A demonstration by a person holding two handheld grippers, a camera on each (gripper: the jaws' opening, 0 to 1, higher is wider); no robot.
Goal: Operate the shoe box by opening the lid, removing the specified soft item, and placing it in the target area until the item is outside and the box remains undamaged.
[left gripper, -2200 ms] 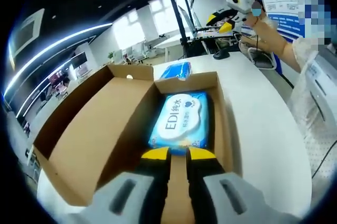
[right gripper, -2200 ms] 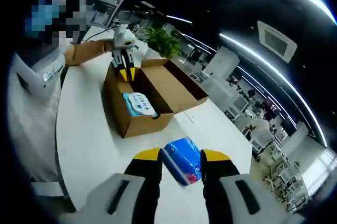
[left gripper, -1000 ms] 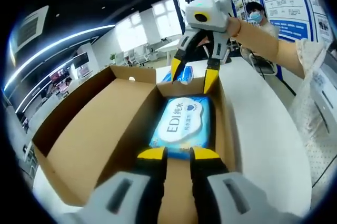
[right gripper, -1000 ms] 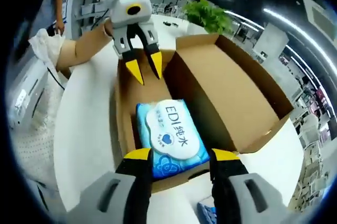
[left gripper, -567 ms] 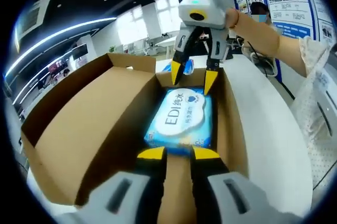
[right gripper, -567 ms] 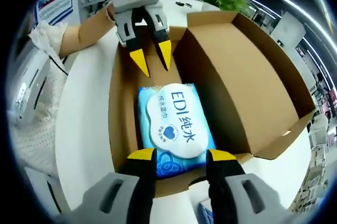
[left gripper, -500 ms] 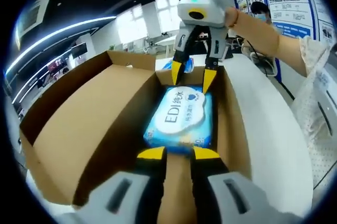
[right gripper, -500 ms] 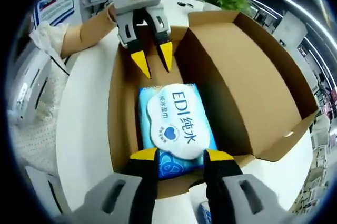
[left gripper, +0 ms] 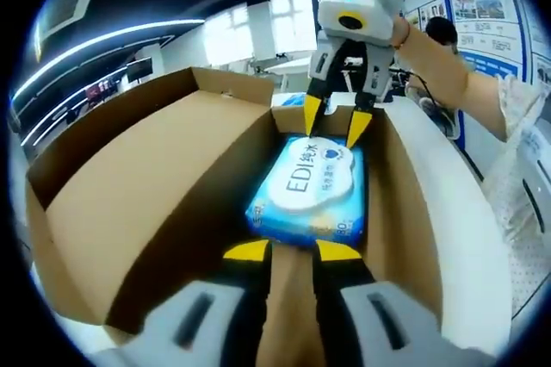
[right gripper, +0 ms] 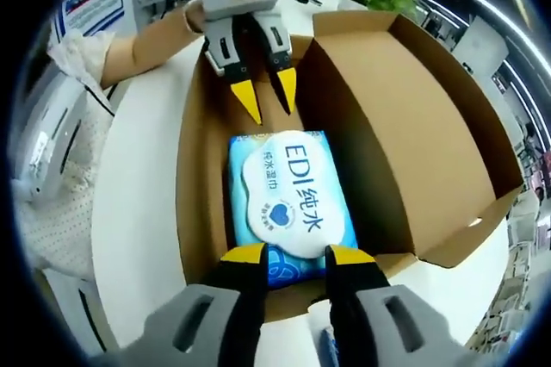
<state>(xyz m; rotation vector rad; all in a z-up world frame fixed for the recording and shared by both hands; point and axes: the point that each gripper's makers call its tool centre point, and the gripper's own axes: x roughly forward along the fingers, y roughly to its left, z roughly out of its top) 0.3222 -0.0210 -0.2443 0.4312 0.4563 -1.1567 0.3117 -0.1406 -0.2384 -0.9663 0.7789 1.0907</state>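
Two sets of tongs are down in the open shoe box (left gripper: 155, 203) from opposite ends, lid folded back flat. The blue wet-wipes pack (left gripper: 312, 190) lies on the box floor against one side wall, label up. The left tongs (left gripper: 288, 251) sit at its near end, jaws parted a little, not gripping anything. The right tongs (right gripper: 293, 256) are at the other end, also released, tips just over the pack's edge. The box stands on a white table (right gripper: 138, 212).
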